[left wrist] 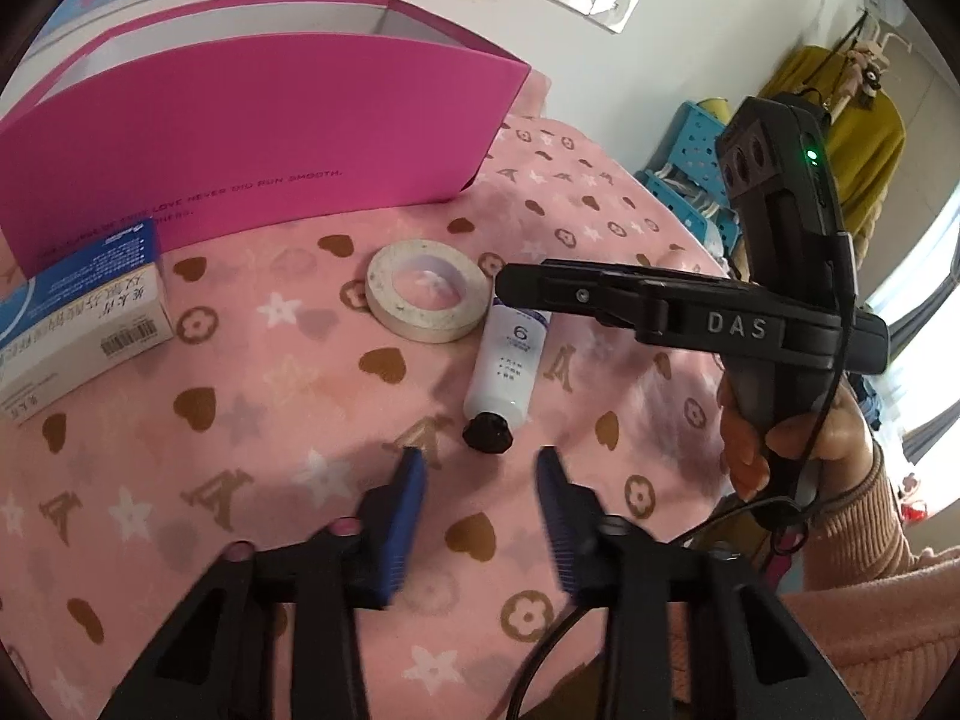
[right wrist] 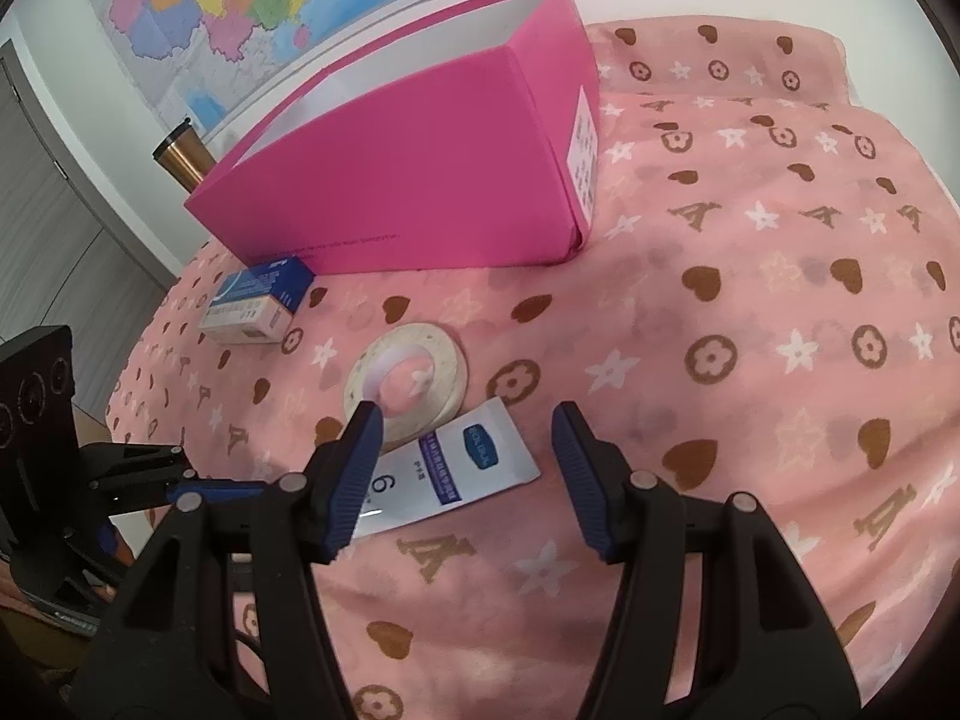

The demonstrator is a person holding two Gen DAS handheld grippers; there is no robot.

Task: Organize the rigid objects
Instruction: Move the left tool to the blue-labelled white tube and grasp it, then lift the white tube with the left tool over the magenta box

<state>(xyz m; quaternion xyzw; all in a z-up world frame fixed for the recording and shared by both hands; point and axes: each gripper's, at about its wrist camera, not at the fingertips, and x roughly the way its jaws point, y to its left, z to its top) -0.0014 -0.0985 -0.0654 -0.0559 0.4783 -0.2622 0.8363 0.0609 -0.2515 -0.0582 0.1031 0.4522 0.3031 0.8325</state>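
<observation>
A white tube (left wrist: pixel 507 360) with a black cap lies on the pink patterned blanket (left wrist: pixel 240 420); it also shows in the right wrist view (right wrist: pixel 456 468). A roll of white tape (left wrist: pixel 427 290) lies just beyond it, seen too in the right wrist view (right wrist: pixel 408 384). A blue and white carton (left wrist: pixel 78 324) lies left, near an open pink box (left wrist: pixel 252 126). My left gripper (left wrist: pixel 480 459) is open, just short of the tube's cap. My right gripper (right wrist: pixel 468 420) is open and hovers above the tube's flat end; its body (left wrist: pixel 690 312) crosses the left wrist view.
The pink box (right wrist: pixel 420 168) stands at the back of the blanket (right wrist: pixel 750 300), the carton (right wrist: pixel 258 300) in front of its left corner. A metal cup (right wrist: pixel 180 156) stands behind the box. A wall map and sockets are behind.
</observation>
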